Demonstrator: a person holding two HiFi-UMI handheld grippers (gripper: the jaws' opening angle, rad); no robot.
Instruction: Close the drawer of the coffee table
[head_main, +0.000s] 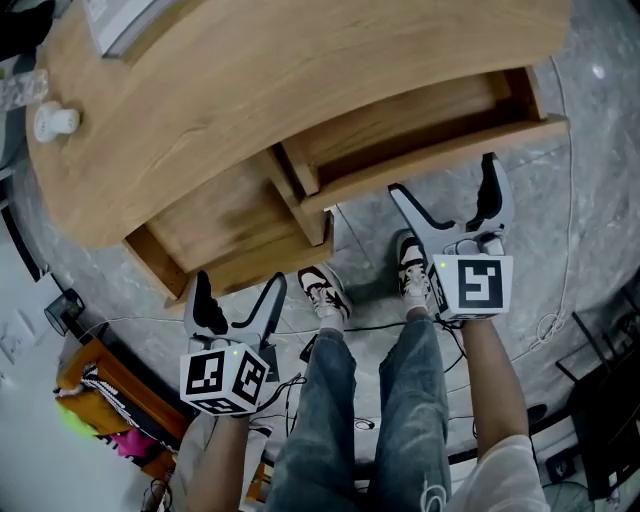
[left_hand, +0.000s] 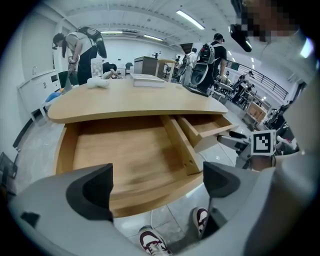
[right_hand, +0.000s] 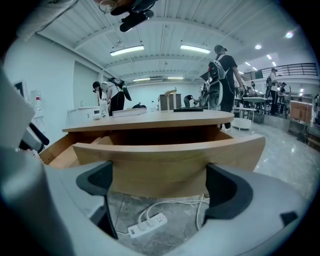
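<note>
white knob-shaped object (head_main: 55, 122): stands on the table top at its far left edge; too small to identify.
coffee table (head_main: 250, 80): pale wood with a curved top, and 2 drawers pulled out toward the person.
left drawer (head_main: 215, 225): open and empty, a wide shallow tray that sticks well out from under the top.
left gripper (head_main: 238, 295): fingers spread wide with nothing between them; it hovers just short of the left drawer's front edge.
shoes (head_main: 322, 292): the person's 2 feet stand on the grey floor between the grippers.
right drawer (head_main: 440, 165): open and empty, with a tall curved front panel (right_hand: 165, 160) and no handle that I can see.
right gripper (head_main: 447, 190): fingers spread wide and holding nothing; it faces the panel squarely, with the tips at or just off it, and I cannot tell whether they touch.
power strip (right_hand: 147, 224): lies on the floor under the right drawer, with a cable trailing from it.
handling: probably rigid boards that are light when empty, so each drawer should slide in with a steady push.
where to press: the middle of the front panel, pushed flat with the fingertips rather than pinched; pressing off-centre might skew the drawer in its runners.
</note>
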